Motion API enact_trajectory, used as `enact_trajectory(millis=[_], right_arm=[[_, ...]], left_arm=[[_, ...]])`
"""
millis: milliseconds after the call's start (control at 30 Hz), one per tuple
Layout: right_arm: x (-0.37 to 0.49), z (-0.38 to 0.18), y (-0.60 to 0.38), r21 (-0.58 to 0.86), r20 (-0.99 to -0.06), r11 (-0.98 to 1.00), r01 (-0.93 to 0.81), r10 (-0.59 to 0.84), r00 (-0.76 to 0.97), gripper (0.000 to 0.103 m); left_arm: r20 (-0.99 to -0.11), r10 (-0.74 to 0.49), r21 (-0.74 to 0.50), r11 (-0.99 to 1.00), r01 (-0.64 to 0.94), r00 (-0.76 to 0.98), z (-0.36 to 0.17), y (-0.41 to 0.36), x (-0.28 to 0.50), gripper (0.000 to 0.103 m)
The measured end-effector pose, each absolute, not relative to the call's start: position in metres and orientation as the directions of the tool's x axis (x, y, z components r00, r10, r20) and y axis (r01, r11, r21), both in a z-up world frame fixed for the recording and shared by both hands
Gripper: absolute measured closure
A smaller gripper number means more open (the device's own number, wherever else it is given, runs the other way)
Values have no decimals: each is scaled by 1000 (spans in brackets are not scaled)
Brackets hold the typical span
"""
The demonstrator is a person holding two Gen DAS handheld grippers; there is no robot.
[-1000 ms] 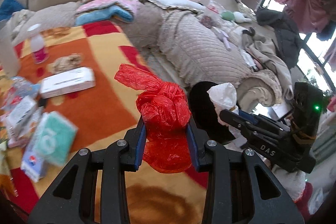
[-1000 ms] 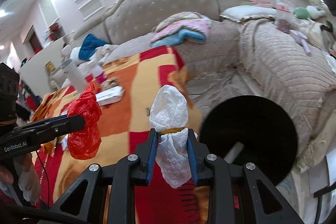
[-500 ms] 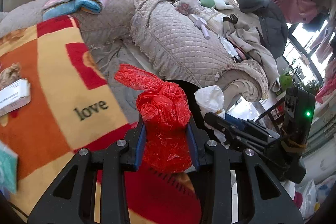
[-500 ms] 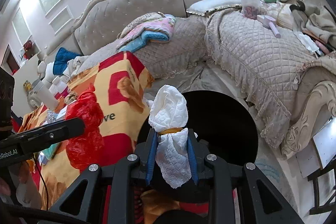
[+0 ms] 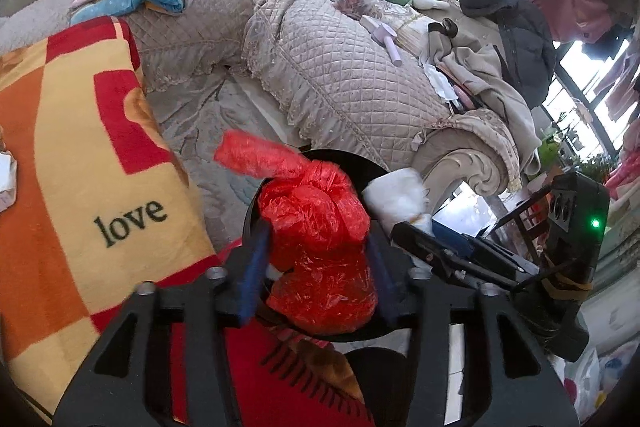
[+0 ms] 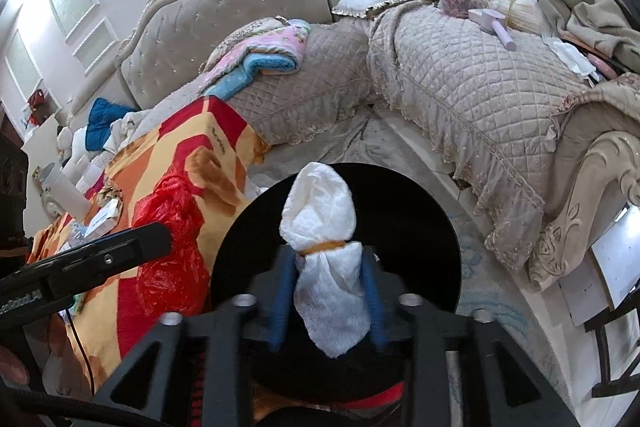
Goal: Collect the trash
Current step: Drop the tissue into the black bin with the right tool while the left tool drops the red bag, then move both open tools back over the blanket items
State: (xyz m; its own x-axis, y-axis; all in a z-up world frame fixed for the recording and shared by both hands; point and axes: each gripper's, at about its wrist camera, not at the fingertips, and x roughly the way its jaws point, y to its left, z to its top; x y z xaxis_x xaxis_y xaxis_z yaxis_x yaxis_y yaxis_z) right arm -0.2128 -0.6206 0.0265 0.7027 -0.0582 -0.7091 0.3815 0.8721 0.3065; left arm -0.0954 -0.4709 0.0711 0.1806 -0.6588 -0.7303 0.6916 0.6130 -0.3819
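L gripper (image 5: 316, 259) jaws opening, pads off the red bag (image 5: 320, 247) between them, over the black bin (image 6: 420, 227). R gripper (image 6: 326, 291) jaws opening too, tissue wad (image 6: 324, 255) loose between them, above same bin.

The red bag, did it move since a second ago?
Yes. The red bag went from over the orange blanket to above the black bin by the sofa, between the opening jaws.

Red bag (image 5: 320, 251), white tissue (image 6: 328, 267) – orange-red checked blanket (image 5: 60, 187), beige quilted sofa (image 5: 340, 75)
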Motion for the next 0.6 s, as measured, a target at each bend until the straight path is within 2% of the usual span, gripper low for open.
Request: enact_trajectory(millis=[33, 67, 300, 600], right_arm=[[-213, 27, -621, 310, -707, 870, 383, -59, 705, 43], [-213, 27, -622, 317, -702, 867, 384, -58, 710, 42], [-215, 32, -616, 343, -690, 859, 380, -44, 722, 42], [-206, 46, -572, 316, -682, 896, 312, -14, 731, 42]], left_arm=[[-729, -662, -392, 612, 687, 174, 70, -470, -94, 42], [-728, -665, -399, 611, 684, 169, 69, -469, -94, 42], [-737, -649, -385, 635, 670, 191, 73, -449, -93, 42], [-757, -562, -276, 738, 615, 334, 87, -397, -94, 42]])
